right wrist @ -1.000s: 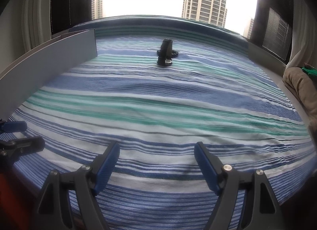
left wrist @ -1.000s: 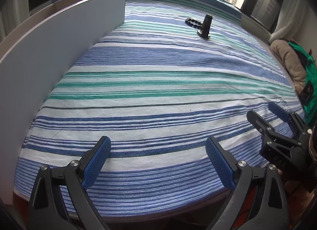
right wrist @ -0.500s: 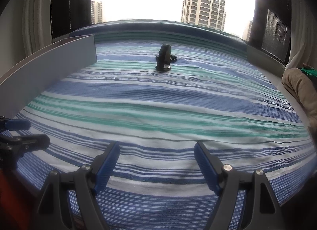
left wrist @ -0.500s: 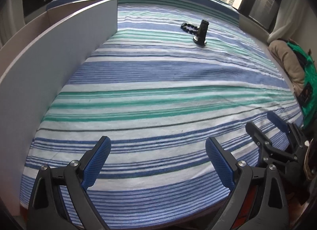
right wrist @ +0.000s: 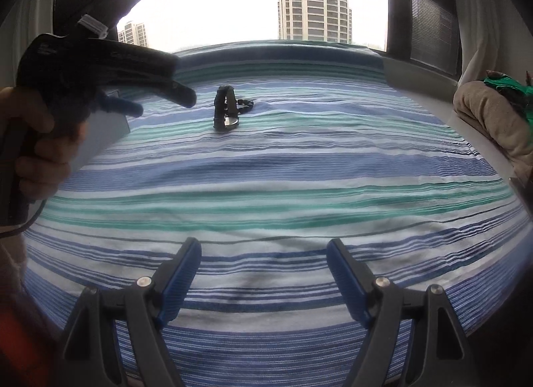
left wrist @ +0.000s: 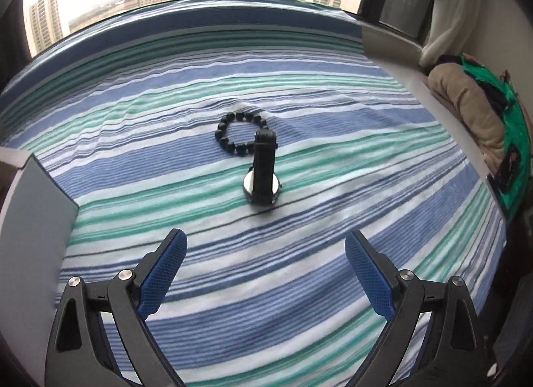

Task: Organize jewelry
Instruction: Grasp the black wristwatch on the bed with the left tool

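Striped blue, green and white bedspread (left wrist: 299, 287) fills both views, window with towers across the top. Watch (left wrist: 263, 173) stands mid-frame, touching a bead bracelet (left wrist: 233, 133) behind it. Left gripper (left wrist: 263, 273) and right gripper (right wrist: 263, 273): jaws wide, empty. Grey board (left wrist: 30, 220) at left edge.

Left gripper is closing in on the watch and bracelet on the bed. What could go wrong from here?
1. The watch stands on its face with the strap looped upward; a nudge from the open left gripper would likely tip it on the soft striped bedspread.
2. The bead bracelet lies right behind the watch, apparently touching its strap, so a grab could drag both together.
3. The bedspread is wrinkled around them; pads may pinch fabric.
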`<state>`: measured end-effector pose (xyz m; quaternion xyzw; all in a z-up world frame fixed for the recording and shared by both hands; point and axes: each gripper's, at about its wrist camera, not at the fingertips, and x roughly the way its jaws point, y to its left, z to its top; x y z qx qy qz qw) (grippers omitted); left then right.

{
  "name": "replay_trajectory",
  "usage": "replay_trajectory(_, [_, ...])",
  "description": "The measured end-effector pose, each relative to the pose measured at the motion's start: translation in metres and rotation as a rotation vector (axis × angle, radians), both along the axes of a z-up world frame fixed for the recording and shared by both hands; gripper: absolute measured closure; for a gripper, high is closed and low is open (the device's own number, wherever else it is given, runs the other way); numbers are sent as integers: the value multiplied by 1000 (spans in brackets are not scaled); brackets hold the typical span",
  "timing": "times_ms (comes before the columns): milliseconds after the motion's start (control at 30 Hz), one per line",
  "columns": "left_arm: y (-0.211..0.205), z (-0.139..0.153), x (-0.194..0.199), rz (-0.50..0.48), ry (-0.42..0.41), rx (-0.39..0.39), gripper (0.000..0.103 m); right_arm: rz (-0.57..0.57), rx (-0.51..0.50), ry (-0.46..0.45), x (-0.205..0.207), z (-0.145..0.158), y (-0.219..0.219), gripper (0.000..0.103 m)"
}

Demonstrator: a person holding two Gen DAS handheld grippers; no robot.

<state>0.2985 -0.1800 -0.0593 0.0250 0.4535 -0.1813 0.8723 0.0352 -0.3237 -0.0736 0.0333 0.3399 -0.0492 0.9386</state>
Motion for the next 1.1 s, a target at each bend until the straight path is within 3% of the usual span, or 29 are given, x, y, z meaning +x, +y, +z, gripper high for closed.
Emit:
replay_trajectory(133, [-25,-12,35,71,-35,86,9,-12,14,-3,-6,3,-10,24])
replay_trajectory(267, [-41,-19,46,81,-77,168,13,-31,13,14,-9,1,-24,24])
replay_trajectory(467, [-46,-22,50,78,-98,212,16,-52,0,42,-8,1,-36,24])
replay_trajectory(500, [-47,-22,51,75,-99,212,21,-54,-2,43,-7,2,-38,24])
replay_trajectory(567, [-47,-23,55,54,-82,181,44,-57,-3,44,-3,6,-41,24])
replay_trajectory(600, [-46,-25,58,35,-54,152,82,-50,-2,46,0,8,-43,24])
replay_trajectory(700, [-32,-21,53,34,-13,82,87,6,6,45,19,24,-51,24])
replay_trajectory(800, [2,-9,33,44,2,13,87,74,-4,29,60,51,-65,24])
replay_trajectory(933, [61,10,-7,93,16,-51,87,229,-32,55,156,76,-56,24])
replay_trajectory(1100, [124,38,-58,153,2,-97,87,458,21,215,297,60,8,30])
